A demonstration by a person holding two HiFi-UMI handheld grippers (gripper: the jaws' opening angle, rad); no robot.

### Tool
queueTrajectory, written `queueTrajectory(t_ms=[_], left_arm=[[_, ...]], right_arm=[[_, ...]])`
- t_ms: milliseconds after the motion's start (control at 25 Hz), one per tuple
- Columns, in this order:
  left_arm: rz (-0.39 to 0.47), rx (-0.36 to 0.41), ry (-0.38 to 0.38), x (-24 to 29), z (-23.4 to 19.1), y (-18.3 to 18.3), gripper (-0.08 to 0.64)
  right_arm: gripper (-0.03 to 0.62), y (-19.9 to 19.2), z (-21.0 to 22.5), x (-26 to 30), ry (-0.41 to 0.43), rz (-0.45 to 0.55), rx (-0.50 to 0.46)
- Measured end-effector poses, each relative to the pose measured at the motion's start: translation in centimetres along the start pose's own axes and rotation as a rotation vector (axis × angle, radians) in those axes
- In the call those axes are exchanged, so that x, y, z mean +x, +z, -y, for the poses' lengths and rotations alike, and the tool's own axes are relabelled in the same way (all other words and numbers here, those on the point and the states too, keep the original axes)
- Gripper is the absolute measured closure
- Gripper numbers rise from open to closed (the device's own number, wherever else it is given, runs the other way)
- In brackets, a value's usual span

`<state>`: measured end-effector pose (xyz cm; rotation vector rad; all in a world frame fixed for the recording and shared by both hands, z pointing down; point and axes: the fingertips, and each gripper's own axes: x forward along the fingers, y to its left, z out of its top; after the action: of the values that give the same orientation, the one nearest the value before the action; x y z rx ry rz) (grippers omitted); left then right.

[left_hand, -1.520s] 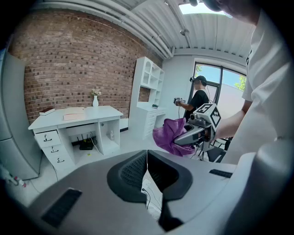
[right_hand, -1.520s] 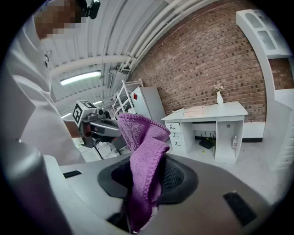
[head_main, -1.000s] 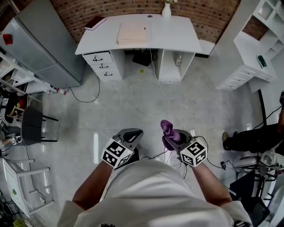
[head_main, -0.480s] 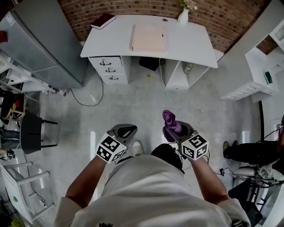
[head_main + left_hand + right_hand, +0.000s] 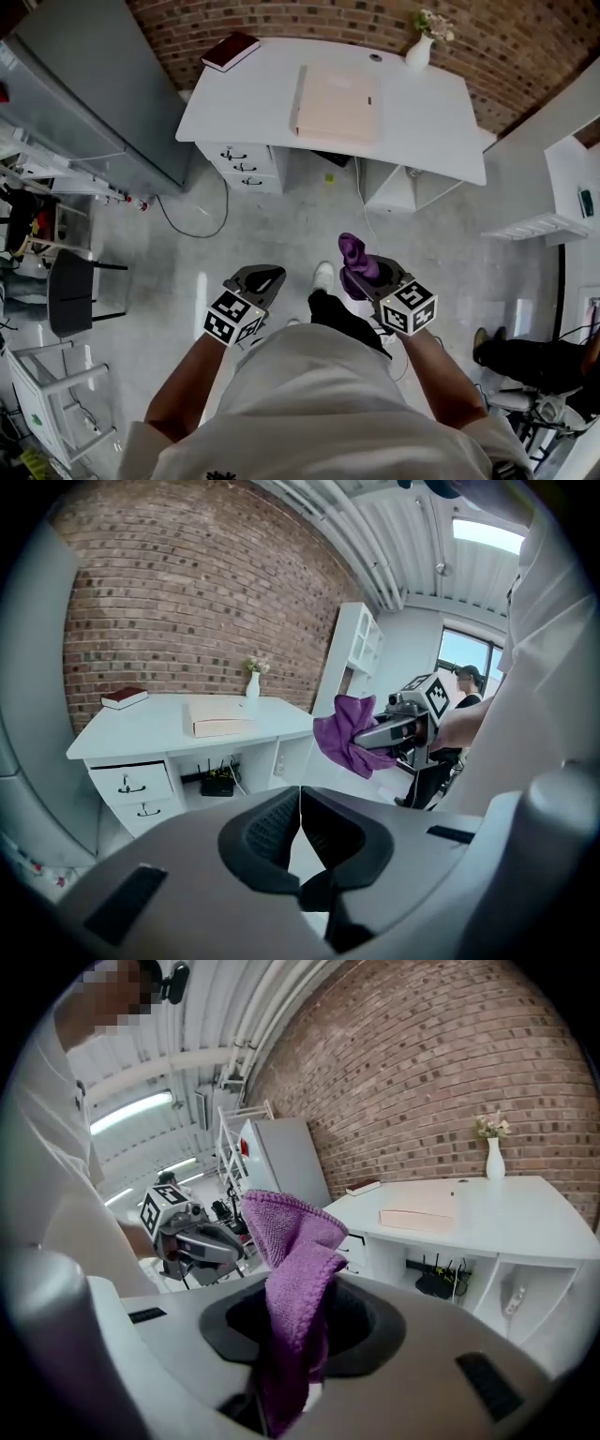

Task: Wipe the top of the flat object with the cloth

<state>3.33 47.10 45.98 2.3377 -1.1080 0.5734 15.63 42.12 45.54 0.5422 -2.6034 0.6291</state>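
Left tool [image 5: 261, 275] shut, empty. Right tool [image 5: 366, 274] clamped on purple cloth [image 5: 352, 251]. Advanced toward worktop [image 5: 234, 103] over last 1 s; flat object [image 5: 337, 105] on it, well ahead, unwiped. Approach judged unfinished, wiping not begun.

purple cloth [image 5: 353, 251], pale beige flat object [image 5: 337, 105], white desk [image 5: 253, 98], red-brown brick wall [image 5: 309, 19], dark red book [image 5: 231, 51], white vase [image 5: 419, 52], grey speckled floor [image 5: 272, 234], black-and-white square markers [image 5: 233, 319] on grey left gripper [image 5: 265, 275] and right gripper [image 5: 361, 277]
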Motion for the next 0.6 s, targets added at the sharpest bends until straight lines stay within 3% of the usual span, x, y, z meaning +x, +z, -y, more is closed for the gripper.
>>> queueTrajectory(t_ms=[280, 600], left_arm=[[-0.043, 0.073, 0.082, 6.7, -8.5, 7.8, 0.535], [-0.05, 0.136, 0.105, 13.3, -19.0, 13.8, 0.535]], right_arm=[[0.453, 6.7, 10.3, 4.2, 0.053, 0.031, -0.01], [0.453, 10.5, 18.8, 9.8, 0.022, 0.028, 0.055]])
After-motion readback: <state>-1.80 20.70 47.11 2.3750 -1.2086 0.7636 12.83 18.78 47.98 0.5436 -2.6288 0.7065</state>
